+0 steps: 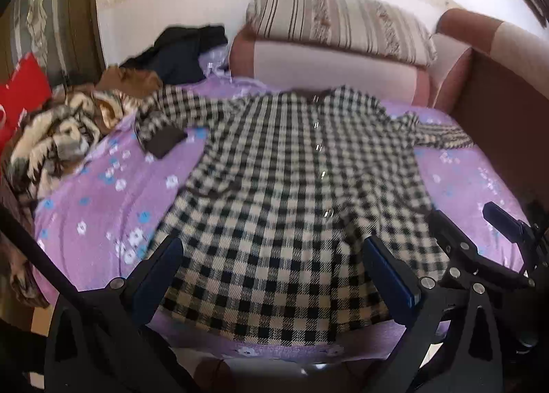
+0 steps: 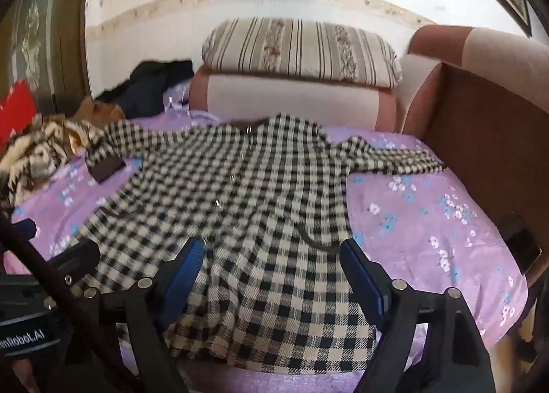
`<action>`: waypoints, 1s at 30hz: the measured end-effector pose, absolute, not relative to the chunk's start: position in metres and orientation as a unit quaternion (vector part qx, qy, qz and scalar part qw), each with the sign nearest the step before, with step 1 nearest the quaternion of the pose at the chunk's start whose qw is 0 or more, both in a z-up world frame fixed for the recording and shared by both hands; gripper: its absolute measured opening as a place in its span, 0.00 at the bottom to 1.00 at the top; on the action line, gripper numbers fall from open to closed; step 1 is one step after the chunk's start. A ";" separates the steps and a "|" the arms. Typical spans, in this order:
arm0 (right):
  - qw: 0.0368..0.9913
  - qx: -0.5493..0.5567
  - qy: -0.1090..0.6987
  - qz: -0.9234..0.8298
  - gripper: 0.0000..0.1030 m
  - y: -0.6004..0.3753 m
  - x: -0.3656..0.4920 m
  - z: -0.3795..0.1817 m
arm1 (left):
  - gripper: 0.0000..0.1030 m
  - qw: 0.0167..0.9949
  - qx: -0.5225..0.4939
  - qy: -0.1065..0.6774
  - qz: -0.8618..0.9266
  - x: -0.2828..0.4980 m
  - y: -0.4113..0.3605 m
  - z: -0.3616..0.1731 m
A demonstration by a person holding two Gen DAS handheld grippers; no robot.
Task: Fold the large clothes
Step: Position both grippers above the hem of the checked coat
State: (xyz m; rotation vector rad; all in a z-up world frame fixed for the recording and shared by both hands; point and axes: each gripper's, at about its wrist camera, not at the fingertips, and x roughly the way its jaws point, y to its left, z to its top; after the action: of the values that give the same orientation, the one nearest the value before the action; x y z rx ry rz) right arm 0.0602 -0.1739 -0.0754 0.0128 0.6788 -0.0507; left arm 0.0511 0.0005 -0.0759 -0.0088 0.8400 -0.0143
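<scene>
Black-and-cream checked coat [image 1: 274, 194] lies flat, front up, buttoned, on purple floral bed sheet [image 1: 96, 207]; sleeves spread sideways, hem nearest camera.

One legible marking in the room — white lettering on the black body of the left gripper [image 2: 20, 338], seen mirrored at the near left of the right wrist view, reading in part "enRobot.AI" — its start is cut off by the picture's edge.

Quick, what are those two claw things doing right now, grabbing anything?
Left gripper: open, holding nothing, above the checked coat.
Right gripper: open, holding nothing.
</scene>
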 end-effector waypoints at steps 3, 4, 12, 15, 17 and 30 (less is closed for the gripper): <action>0.935 -0.004 0.351 -0.040 0.82 -0.178 0.068 -0.091 | 1.00 0.903 -0.005 0.429 -0.010 0.061 -0.003 -0.091; 0.933 -0.002 0.356 -0.043 0.82 -0.180 0.071 -0.094 | 1.00 0.900 -0.004 0.435 -0.012 0.064 -0.005 -0.095; 0.919 0.027 0.386 -0.075 0.82 -0.206 0.091 -0.112 | 1.00 0.892 0.013 0.451 -0.017 0.086 -0.008 -0.121; 0.917 0.027 0.390 -0.078 0.82 -0.205 0.095 -0.115 | 1.00 0.888 0.008 0.460 -0.014 0.091 -0.005 -0.125; 0.917 0.024 0.391 -0.077 0.82 -0.203 0.096 -0.117 | 1.00 0.889 -0.004 0.458 -0.017 0.093 -0.006 -0.130; 0.914 0.019 0.398 -0.074 0.82 -0.201 0.102 -0.121 | 1.00 0.893 0.029 0.450 -0.006 0.099 0.002 -0.136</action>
State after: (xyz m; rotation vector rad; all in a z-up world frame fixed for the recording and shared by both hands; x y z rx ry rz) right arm 0.1022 -0.2013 -0.1211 0.0383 0.8186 -0.1527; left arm 0.0995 0.0018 -0.1357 0.0610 0.9331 -0.0126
